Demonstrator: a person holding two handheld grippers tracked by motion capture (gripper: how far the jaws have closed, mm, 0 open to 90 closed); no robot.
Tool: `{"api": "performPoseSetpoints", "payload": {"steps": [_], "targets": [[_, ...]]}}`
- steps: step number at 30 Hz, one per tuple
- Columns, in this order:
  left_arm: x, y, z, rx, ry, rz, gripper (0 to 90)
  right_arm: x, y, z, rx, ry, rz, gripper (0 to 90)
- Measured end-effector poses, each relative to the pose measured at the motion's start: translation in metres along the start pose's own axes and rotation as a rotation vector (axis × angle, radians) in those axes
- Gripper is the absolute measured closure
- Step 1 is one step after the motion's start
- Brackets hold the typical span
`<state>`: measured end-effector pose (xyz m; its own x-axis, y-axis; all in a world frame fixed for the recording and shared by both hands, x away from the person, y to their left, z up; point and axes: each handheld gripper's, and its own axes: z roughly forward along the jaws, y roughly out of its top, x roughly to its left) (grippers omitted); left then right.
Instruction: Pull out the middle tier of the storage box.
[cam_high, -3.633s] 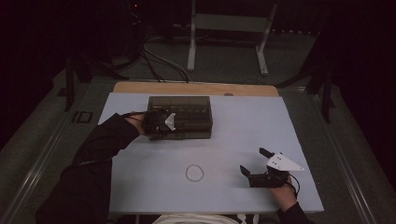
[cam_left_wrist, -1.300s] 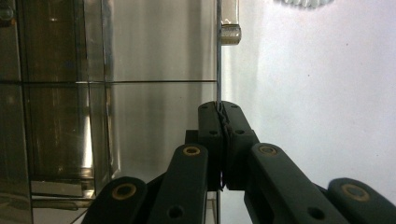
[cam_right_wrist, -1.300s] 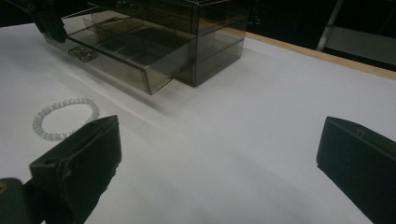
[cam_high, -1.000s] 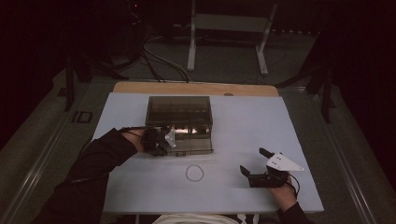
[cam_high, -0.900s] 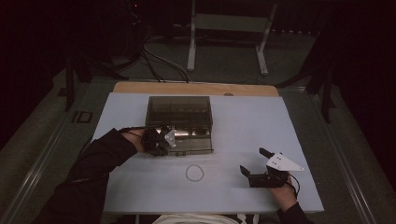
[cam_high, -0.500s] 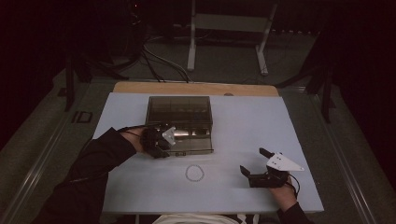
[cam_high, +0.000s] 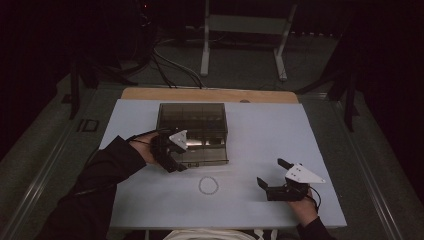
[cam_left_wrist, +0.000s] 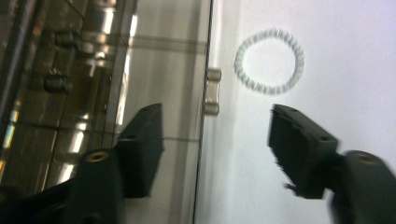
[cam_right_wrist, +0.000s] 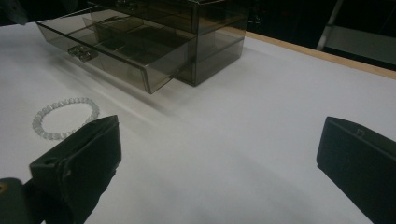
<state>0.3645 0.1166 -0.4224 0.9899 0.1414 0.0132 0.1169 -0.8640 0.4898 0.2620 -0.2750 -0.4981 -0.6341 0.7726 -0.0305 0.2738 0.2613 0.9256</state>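
A smoky see-through drawer box (cam_high: 192, 119) stands at the middle back of the white table (cam_high: 260, 135). Its bottom drawer (cam_high: 205, 156) is pulled out toward me. My left gripper (cam_high: 176, 162) is at the drawer's front left corner. Its jaws have just been opening. In the left gripper view my left gripper (cam_left_wrist: 217, 140) is open, and the metal drawer knob (cam_left_wrist: 213, 91) lies free just ahead of the gap. A pale beaded bracelet (cam_high: 208, 185) lies in front of the drawer. My right gripper (cam_high: 272, 172) rests open at the near right, nothing in it.
The right gripper view shows the open drawer (cam_right_wrist: 126, 51) with its dividers and the bracelet (cam_right_wrist: 65, 119) to the left of my right gripper (cam_right_wrist: 219, 154). A wooden strip (cam_high: 210, 95) runs along the table's far edge. Cables and a stand lie on the dark floor beyond.
The drawer, shut in the earliest frame, now stands pulled out. Over the last second my left gripper let go of the knob and its jaws spread. The right gripper stayed put.
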Motion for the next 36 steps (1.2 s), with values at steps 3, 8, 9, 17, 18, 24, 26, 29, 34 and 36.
{"api": "performPoseSetpoints", "payload": {"steps": [3,8,9,17,18,24,26,29,34,36], "targets": [[0.000,0.002,0.000,-0.028,-0.005,-0.024,19.1,0.000,0.000,0.000,0.000,0.000,0.001,0.0],[-0.003,0.006,0.006,-0.074,-0.030,-0.030,3.7,0.000,0.000,0.000,0.000,0.000,0.000,0.0],[-0.003,0.006,0.006,-0.074,-0.030,-0.030,3.7,0.000,0.000,0.000,0.000,0.000,0.000,0.0],[-0.005,0.013,0.008,-0.130,-0.050,-0.044,2.6,0.000,0.000,0.000,-0.001,0.000,0.002,0.0],[-0.006,0.014,0.008,-0.135,-0.037,-0.041,2.6,0.000,0.000,-0.001,-0.001,0.000,0.001,0.0],[-0.016,0.018,0.010,-0.186,-0.038,-0.031,2.6,0.000,0.000,0.000,0.000,0.001,-0.001,0.0],[-0.020,0.019,0.011,-0.193,-0.029,-0.032,2.6,0.000,0.000,0.000,0.000,0.000,-0.001,0.0],[-0.026,0.020,0.013,-0.203,-0.020,-0.027,2.6,0.000,0.000,0.000,0.001,-0.001,-0.001,0.0],[-0.037,0.021,0.017,-0.206,-0.032,-0.014,2.6,0.000,0.000,0.000,0.001,0.001,-0.002,0.0],[-0.042,0.021,0.019,-0.205,-0.028,0.010,2.6,0.001,0.000,0.000,0.002,0.001,-0.001,0.0]]}}
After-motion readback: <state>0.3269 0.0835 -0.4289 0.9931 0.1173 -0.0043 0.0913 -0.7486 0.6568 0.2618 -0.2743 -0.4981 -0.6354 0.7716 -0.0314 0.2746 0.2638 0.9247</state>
